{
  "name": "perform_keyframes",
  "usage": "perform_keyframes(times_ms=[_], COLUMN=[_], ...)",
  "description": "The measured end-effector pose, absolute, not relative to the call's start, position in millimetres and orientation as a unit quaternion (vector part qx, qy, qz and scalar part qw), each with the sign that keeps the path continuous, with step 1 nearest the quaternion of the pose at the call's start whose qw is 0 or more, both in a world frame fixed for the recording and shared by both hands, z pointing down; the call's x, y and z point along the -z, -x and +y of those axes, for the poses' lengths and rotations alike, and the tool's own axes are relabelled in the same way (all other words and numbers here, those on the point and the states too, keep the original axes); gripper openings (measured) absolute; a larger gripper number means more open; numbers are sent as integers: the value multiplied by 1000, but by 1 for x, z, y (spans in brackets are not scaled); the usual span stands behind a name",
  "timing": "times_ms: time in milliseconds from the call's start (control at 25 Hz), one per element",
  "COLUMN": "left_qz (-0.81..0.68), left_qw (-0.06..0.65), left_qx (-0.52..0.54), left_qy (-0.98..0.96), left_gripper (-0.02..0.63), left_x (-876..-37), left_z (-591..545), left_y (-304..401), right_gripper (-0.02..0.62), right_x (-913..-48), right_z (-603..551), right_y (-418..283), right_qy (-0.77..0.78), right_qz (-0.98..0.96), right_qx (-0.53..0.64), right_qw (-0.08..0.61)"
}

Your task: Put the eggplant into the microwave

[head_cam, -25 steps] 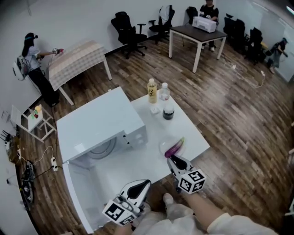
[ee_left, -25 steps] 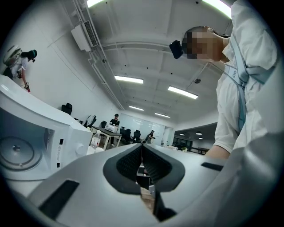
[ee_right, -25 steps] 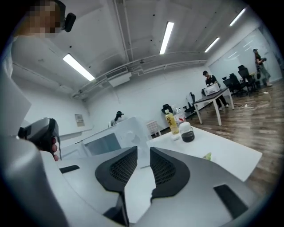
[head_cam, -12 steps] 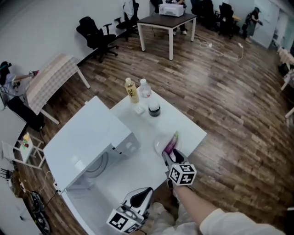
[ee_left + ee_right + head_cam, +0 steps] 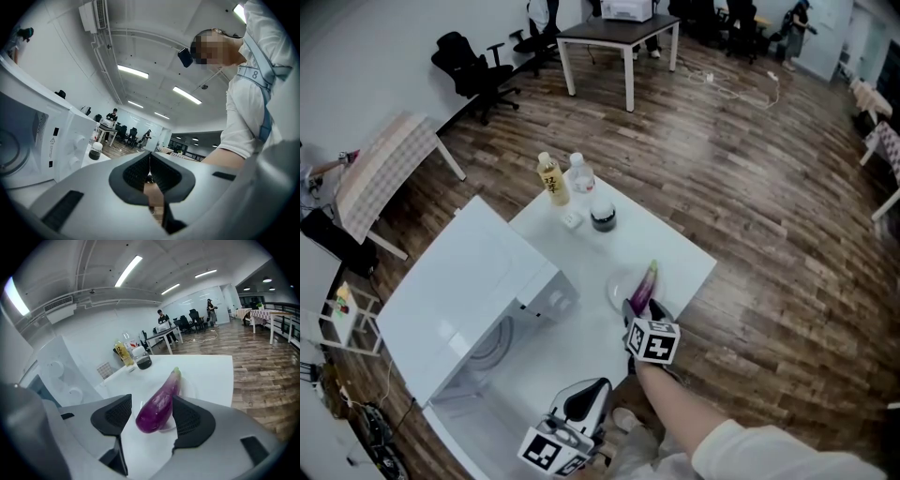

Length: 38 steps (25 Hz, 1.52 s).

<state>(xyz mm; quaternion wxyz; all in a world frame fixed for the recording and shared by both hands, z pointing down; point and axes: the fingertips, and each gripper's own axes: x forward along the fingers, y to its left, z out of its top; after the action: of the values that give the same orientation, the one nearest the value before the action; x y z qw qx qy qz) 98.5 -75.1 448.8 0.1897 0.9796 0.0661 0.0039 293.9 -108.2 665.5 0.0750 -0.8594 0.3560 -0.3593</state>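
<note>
A purple eggplant lies on a small clear plate near the right edge of the white table. My right gripper points down at its blunt end. In the right gripper view the eggplant sits between the jaws of the right gripper, which are opening; there is a gap on the left side. The white microwave stands at the table's left with its door swung open. My left gripper hangs low near that door, and in its own view the left gripper is shut and holds nothing.
At the table's far corner stand a yellow juice bottle, a water bottle and a dark jar. The table's right edge drops to wooden floor. Office chairs, other tables and people are in the background.
My right gripper has come down over the eggplant's blunt end and its jaws have spread around it. The head view has swung. The left gripper has sunk slightly.
</note>
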Motion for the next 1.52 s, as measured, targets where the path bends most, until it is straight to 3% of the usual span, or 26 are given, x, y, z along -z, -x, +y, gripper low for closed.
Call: perform_keyframes(times_ms=[920,1520], left_qz=[53,43], left_qw=[196,191], left_qx=[2,7], left_qy=[-979,-981], left_gripper=[3,3], left_x=[-452,-446], left_z=[-84,-79], left_y=[-97,-99], right_gripper=[265,249], right_x=[-688,-647], right_z=[-111,-101], right_y=[-303,-287], right_qy=[842,781], right_qz=[335,554], right_qx=[421,284], right_qw=[42,-51])
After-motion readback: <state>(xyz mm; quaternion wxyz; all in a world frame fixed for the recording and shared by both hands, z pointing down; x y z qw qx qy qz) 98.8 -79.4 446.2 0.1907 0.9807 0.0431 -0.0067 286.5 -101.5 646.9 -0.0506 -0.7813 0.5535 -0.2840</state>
